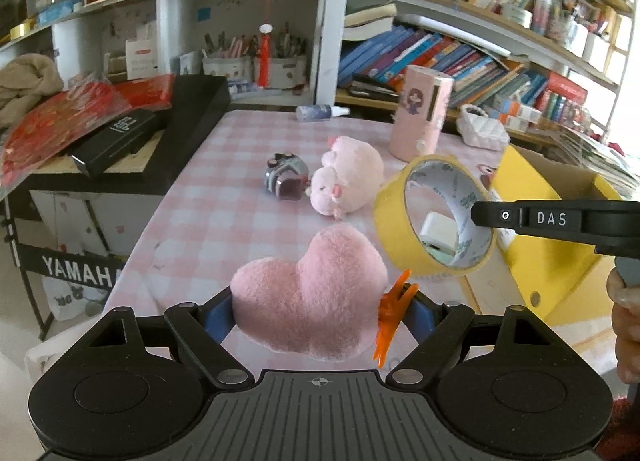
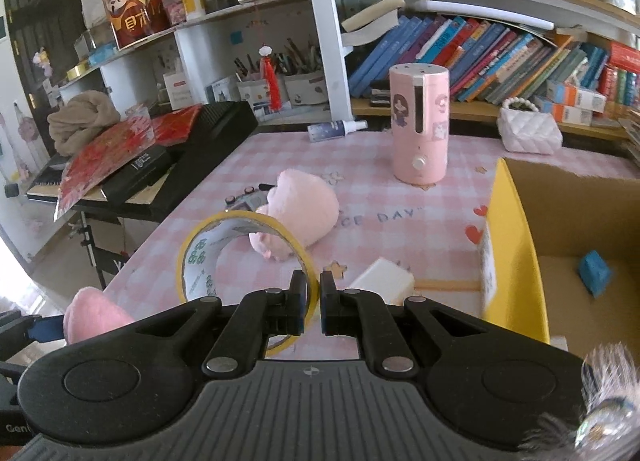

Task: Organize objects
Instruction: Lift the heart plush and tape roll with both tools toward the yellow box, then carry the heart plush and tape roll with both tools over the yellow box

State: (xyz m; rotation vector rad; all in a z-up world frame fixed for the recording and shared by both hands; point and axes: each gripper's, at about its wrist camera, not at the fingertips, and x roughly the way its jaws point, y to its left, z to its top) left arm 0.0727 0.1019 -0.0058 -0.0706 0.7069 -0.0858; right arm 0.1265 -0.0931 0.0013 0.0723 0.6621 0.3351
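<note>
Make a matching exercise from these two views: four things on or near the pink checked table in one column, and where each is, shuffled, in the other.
Things
1. pink heart plush
2. yellow tape roll
3. pink cylinder
4. blue object

Places
A. standing upright on the table
B. lying inside the yellow box
C. between the fingers of the left hand-held gripper
D. pinched at its rim by the right hand-held gripper

Pairs: 1-C, 2-D, 3-A, 4-B
</note>
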